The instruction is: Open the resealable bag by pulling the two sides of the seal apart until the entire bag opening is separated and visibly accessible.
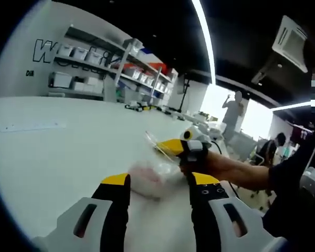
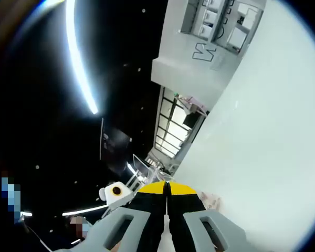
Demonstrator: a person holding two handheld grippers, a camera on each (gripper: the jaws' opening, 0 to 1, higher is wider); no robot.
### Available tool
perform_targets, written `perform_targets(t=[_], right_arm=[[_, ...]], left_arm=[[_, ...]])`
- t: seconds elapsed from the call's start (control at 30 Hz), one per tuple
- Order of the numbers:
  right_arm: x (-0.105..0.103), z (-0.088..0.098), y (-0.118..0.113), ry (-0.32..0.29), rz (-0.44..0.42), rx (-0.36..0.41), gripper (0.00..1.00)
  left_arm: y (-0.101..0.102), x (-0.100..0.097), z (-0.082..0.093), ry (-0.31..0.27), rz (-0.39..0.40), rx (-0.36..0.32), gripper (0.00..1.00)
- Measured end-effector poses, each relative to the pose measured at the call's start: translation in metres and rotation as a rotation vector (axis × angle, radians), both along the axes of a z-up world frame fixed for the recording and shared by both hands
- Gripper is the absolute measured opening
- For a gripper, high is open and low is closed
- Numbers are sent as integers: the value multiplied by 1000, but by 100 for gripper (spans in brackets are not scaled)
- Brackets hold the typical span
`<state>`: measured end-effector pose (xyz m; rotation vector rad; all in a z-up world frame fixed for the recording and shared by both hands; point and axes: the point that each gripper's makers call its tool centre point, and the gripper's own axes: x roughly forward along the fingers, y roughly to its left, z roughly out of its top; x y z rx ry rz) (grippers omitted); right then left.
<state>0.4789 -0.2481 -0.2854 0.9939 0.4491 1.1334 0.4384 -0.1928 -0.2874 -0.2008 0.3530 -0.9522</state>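
L gripper (image 1: 158,181) jaws wide apart; R gripper (image 2: 167,188) pinches bag (image 1: 149,177) edge

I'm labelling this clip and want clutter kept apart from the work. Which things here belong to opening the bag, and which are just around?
Part of the job:
- resealable bag, clear, on the white table
- right gripper, shut on the bag's edge
- left gripper, jaws open

Just around:
- wall shelves with storage boxes
- person standing by the window
- ceiling light strip
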Motion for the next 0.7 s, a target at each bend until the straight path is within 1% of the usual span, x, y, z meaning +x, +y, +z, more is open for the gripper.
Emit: perform_targets(t=[0.1, 0.2, 0.27, 0.47, 0.6, 0.7], right_arm=[[1, 0, 0, 0, 0, 1, 0], [1, 0, 0, 1, 0, 1, 0], [1, 0, -1, 3, -2, 3, 0], [0, 0, -1, 4, -3, 4, 0], [0, 0, -1, 4, -2, 5, 0], [1, 0, -1, 4, -1, 4, 0]], left_arm=[[1, 1, -1, -1, 3, 1, 47], [2, 3, -1, -6, 10, 0, 52], [3, 4, -2, -14, 16, 8, 54], [4, 3, -2, -18, 21, 6, 56], [5, 2, -3, -28, 19, 21, 58], [5, 2, -1, -38, 20, 16, 59]])
